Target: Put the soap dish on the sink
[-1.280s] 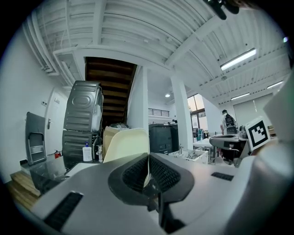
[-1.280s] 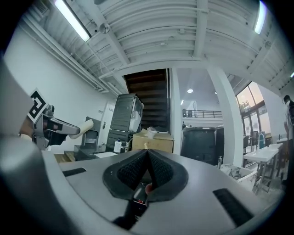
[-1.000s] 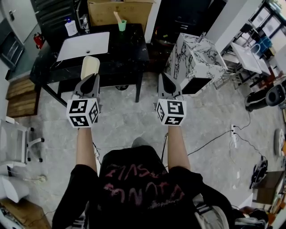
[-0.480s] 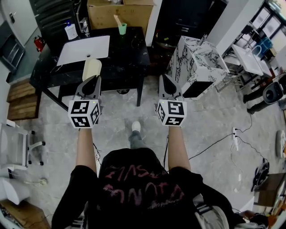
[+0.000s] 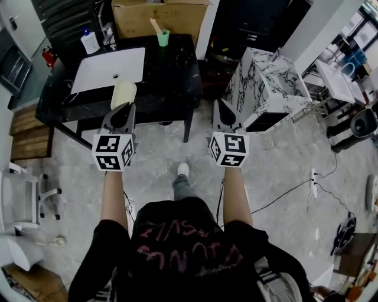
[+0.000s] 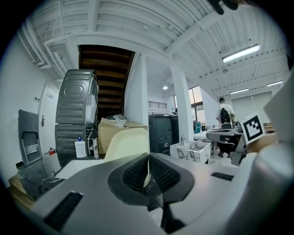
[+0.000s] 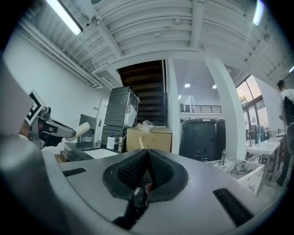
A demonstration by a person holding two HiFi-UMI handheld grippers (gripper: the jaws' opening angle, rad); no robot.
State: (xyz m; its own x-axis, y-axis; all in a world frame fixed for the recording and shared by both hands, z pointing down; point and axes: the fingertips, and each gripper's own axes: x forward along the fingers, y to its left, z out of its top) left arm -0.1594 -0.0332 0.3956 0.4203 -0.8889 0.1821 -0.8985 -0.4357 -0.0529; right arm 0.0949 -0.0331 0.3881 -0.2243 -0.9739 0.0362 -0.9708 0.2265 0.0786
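Observation:
My left gripper [image 5: 124, 106] is shut on a cream soap dish [image 5: 123, 94], which sticks out past its tips over the near edge of the black table [image 5: 177, 71]. In the left gripper view the soap dish [image 6: 127, 143] stands upright between the closed jaws. The white sink [image 5: 109, 69] lies flat on the table's left half, just beyond the dish. My right gripper [image 5: 222, 107] is shut on nothing, held over the floor to the right of the table. The right gripper view shows the dish [image 7: 77, 131] far left in the other gripper.
On the table stand a soap bottle [image 5: 90, 42] at the back left and a green cup [image 5: 162, 36] with a stick at the back. A cardboard box [image 5: 158, 16] sits behind. A marbled cabinet [image 5: 269, 88] stands at the right, a white chair [image 5: 20, 197] at the left.
The person has stepped forward: the table and sink have drawn nearer, and the left gripper with the soap dish now reaches over the table's near edge. Both grippers stay shut.

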